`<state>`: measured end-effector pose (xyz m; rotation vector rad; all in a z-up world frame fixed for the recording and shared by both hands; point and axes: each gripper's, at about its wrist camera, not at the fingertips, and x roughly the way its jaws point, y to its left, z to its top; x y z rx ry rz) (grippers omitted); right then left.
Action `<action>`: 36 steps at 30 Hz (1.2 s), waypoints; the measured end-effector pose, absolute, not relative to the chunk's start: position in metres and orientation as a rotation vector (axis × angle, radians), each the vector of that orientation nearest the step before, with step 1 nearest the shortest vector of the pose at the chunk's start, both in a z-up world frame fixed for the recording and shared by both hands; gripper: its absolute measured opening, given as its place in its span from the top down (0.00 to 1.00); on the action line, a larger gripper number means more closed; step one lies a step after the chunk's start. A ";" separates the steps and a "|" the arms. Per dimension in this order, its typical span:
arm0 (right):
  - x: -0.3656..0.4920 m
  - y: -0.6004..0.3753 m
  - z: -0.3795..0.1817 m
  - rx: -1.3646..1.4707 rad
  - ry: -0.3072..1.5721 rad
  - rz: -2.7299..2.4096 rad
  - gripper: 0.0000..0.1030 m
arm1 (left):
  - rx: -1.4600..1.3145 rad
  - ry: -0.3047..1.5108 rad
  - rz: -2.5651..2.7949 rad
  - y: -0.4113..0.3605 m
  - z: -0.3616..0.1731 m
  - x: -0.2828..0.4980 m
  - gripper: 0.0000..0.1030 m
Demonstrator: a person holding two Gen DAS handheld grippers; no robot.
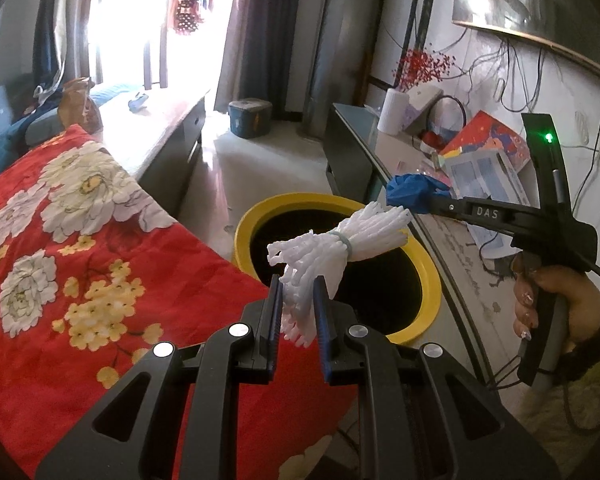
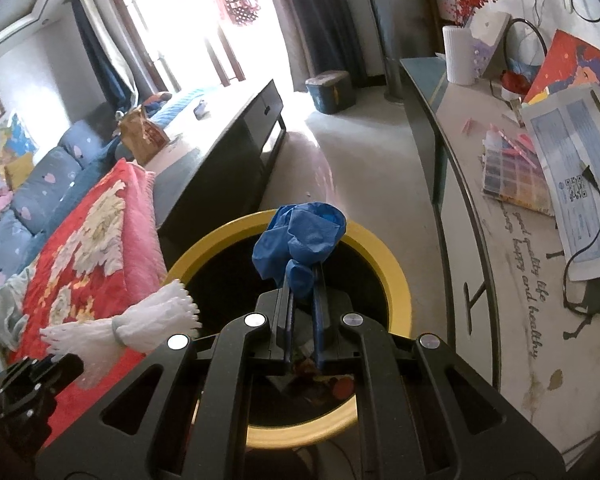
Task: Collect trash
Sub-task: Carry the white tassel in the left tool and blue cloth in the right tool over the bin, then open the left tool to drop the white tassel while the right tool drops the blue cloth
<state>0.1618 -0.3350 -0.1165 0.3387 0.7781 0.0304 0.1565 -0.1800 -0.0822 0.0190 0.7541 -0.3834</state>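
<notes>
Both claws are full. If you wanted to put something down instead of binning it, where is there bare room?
The pale floor between the dark cabinet and the side table is bare. So is the table's near stretch by the printed writing. Its far end is crowded with papers, a vase and cables.

The left hand-held gripper (image 1: 298,292) is a matte black frame with triangular cut-outs, four round silver screw heads and two flat fingers (image 1: 277,312) faced with ribbed blue pads. The right hand-held gripper (image 2: 303,276) has the same black linkage, silver screws and blue-lined fingers (image 2: 288,320); from the side it shows a pistol-style grip, white "DAS" lettering, a lit green lamp on an upright black fin and a black cable at its rear. The right hand (image 1: 556,308) on that grip is bare-skinned with pale decorated nails and a dark cuff at the wrist.
</notes>
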 end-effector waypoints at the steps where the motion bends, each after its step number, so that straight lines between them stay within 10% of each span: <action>1: 0.162 -0.335 -0.118 0.340 0.781 0.029 0.96 | 0.024 0.757 -0.384 -0.182 -0.084 0.158 0.85; 22: 0.165 -0.331 -0.129 0.371 0.796 0.034 0.88 | 0.093 0.838 -0.428 -0.223 -0.110 0.194 0.83; 32: 0.145 -0.331 -0.129 0.352 0.794 0.013 0.45 | 0.079 0.819 -0.418 -0.218 -0.106 0.194 0.13; 36: 0.129 -0.329 -0.119 0.351 0.763 -0.003 0.25 | 0.050 0.821 -0.360 -0.205 -0.101 0.195 0.06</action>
